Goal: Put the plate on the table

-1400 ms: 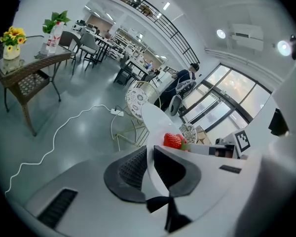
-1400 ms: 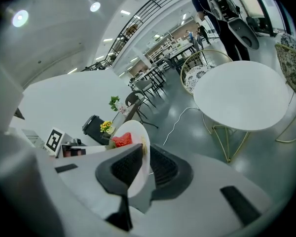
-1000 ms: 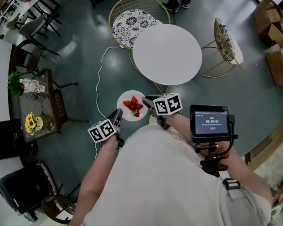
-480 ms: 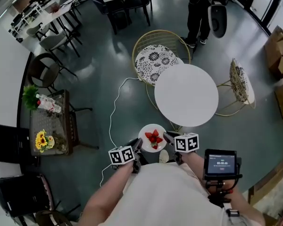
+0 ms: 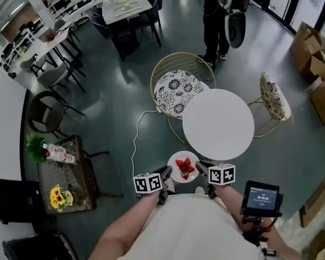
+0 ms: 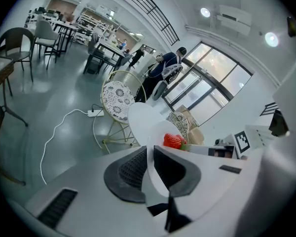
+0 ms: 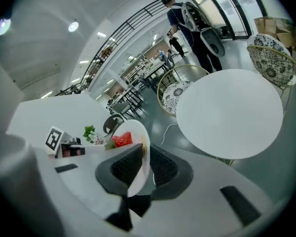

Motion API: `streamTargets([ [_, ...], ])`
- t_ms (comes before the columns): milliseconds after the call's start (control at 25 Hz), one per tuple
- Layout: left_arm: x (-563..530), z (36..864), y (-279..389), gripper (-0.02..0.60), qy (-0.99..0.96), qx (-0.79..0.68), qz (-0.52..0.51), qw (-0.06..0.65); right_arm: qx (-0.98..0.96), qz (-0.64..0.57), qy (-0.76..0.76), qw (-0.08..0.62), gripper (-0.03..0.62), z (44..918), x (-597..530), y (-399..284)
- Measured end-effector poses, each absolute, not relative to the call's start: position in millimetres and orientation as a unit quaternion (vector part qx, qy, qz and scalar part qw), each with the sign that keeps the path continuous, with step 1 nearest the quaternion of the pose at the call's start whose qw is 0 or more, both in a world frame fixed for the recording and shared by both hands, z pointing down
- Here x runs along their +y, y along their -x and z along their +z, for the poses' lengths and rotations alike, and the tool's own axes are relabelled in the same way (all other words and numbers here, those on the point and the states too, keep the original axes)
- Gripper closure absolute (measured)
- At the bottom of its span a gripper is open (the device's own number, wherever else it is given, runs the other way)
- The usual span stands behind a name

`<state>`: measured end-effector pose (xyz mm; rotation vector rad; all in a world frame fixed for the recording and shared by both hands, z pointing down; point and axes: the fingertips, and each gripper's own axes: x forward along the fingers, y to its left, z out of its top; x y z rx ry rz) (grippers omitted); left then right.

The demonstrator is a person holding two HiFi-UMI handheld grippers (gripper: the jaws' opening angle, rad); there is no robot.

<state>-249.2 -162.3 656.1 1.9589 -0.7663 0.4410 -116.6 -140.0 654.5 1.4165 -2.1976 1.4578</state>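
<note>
Plate en route: a white plate [image 5: 176, 163] of strawberries [image 5: 185, 168] hangs in mid-air close to the person's body, just short of the round white surface [image 5: 218, 124] and not yet over it. The left hand-held gripper [image 5: 166, 174] is clamped on the plate's left rim, the right hand-held gripper [image 5: 201, 170] on the opp. rim. Each gripper view shows the thin rim edge-on, pinched between dark ridged pads [image 6: 133, 169]. The two-sided hold looks deliberate: w/ loose fruit piled near the centre, a grip on one rim alone would likely let the plate tip, whereas opposed grips keep it about level. Both grippers bite only the outer edge, well clear of the berries, so nothing gets crushed. The surface top is bare, so approx. any spot on it would serve for the set-down. A patterned chair [image 5: 177, 89] stands tucked at its far side, away from the approach. Likely next: carry fwd over the near edge, lower flat, then release both sides together.
</note>
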Motion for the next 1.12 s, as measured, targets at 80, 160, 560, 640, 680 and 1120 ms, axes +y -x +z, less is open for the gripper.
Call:
streamTargets([
  [80,-177.9,654.0,253.4,0.534,-0.808,-0.302,0.188,0.47,-0.725,0.484,-0.486,0.067,0.54,652.1,-151.5,120.8],
  [160,-192.0,651.6,257.6,0.534,-0.814,-0.287,0.19,0.468,-0.72,0.48,-0.498,0.063,0.54,648.8,-162.0,125.7],
  [560,-228.7,651.6,269.3,0.534,-0.834,-0.221,0.223,0.454,-0.677,0.482,-0.556,0.032,0.54,646.5,-179.1,142.6],
  [640,-230.4,650.6,270.7,0.534,-0.839,-0.203,0.229,0.45,-0.667,0.483,-0.567,0.026,0.54,648.1,-175.7,147.4],
  [680,-231.6,650.4,271.1,0.534,-0.841,-0.194,0.234,0.447,-0.661,0.483,-0.574,0.022,0.54,647.6,-174.1,149.2],
  [1120,-215.0,660.7,244.6,0.534,-0.845,-0.121,0.273,0.444,-0.601,0.494,-0.629,-0.009,0.54,650.5,-137.1,134.0],
])
